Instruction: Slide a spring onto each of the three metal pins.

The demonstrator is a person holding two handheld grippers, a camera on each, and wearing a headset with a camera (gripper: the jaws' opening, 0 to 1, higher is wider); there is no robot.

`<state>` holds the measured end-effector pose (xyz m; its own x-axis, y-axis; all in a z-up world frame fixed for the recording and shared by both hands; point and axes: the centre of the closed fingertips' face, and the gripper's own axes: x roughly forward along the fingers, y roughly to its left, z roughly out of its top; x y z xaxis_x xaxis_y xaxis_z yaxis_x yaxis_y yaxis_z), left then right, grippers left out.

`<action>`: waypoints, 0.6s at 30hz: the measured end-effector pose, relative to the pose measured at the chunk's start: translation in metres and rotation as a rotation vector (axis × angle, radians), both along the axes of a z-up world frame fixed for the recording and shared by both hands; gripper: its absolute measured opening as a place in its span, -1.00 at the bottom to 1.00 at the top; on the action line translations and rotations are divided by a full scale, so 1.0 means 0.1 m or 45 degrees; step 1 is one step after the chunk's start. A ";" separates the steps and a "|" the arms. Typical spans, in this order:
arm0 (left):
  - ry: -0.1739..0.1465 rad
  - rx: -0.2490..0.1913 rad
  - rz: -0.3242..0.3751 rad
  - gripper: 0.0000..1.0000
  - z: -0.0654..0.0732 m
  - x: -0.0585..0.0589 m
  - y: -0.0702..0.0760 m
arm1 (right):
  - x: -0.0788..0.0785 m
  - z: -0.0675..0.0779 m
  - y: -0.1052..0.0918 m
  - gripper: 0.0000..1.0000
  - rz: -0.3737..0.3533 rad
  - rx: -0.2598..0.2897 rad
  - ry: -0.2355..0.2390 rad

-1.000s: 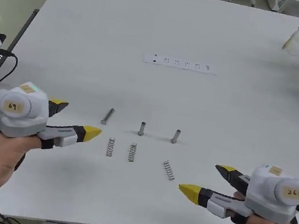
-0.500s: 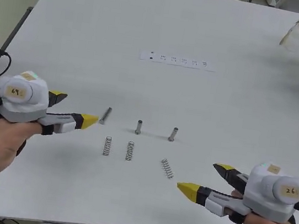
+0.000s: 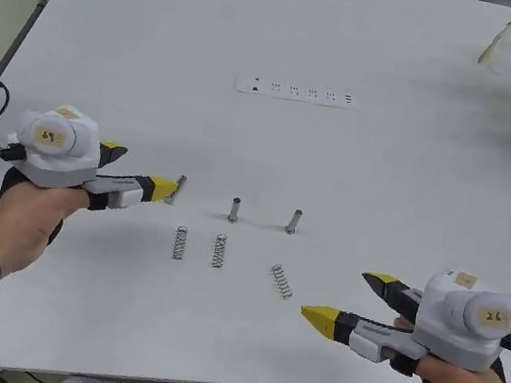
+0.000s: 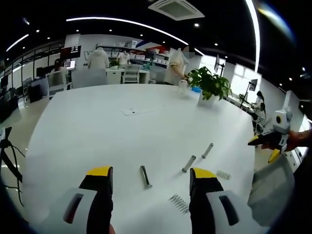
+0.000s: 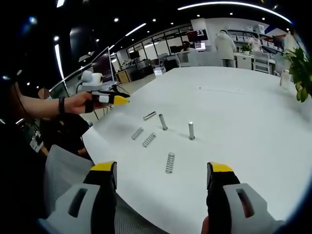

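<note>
Three springs [image 3: 219, 250] lie loose on the table [image 3: 382, 171], just near of the pins [image 3: 234, 209]; none fitted. Judged light, compressible and apt to roll: grip mid-coil, gently. Left gripper [image 3: 141, 171] spread wide beside the leftmost pin [image 3: 178, 188]; right gripper [image 3: 347, 300] wide, empty, near right.

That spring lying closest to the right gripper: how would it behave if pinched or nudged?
The spring lies on its side on the smooth white table, so a nudge would probably roll or skid it. Its thin open coils suggest it is very light and would likely squash or bend if pinched hard.
</note>
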<state>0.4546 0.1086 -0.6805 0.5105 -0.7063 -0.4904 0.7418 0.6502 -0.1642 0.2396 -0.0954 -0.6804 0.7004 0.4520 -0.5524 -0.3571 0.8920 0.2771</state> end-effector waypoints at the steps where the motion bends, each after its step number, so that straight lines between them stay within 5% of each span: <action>1: 0.003 0.001 0.001 0.16 -0.01 0.01 -0.01 | 0.01 0.00 0.00 0.49 -0.001 0.000 0.000; 18: 0.060 0.025 0.021 0.03 -0.28 0.22 -0.19 | 0.01 -0.02 -0.02 0.48 -0.009 -0.003 0.009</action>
<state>0.4766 0.0901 -0.7084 0.4978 -0.6883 -0.5277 0.7230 0.6654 -0.1859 0.2405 -0.0970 -0.6819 0.6994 0.4460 -0.5585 -0.3491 0.8950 0.2777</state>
